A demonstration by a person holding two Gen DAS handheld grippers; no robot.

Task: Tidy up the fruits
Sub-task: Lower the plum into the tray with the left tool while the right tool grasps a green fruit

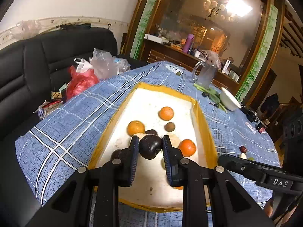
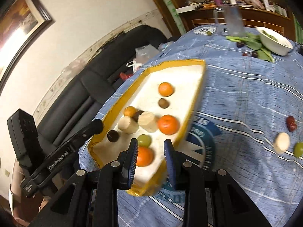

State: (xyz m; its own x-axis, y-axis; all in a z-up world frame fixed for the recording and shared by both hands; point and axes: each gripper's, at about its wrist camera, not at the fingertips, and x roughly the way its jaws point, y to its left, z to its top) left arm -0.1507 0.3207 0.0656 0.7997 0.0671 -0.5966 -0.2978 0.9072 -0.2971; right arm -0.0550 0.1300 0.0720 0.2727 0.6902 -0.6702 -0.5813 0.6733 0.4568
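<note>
Pinching a dark round fruit (image 1: 150, 148) over the yellow-rimmed tray (image 1: 205, 124), the left gripper (image 1: 150, 147) shows only from its own camera, while the right gripper (image 2: 151, 151), narrowly parted and empty, views "GenRobot.AI" lettering (image 2: 58, 160) left of its fingers.

Between the jaws a near-black fruit (image 1: 150, 146); beyond them orange tangerines (image 1: 166, 113) in a white tray (image 1: 149, 102) with yellow rim, on blue cloth (image 1: 72, 132) with white plaid lines
</note>
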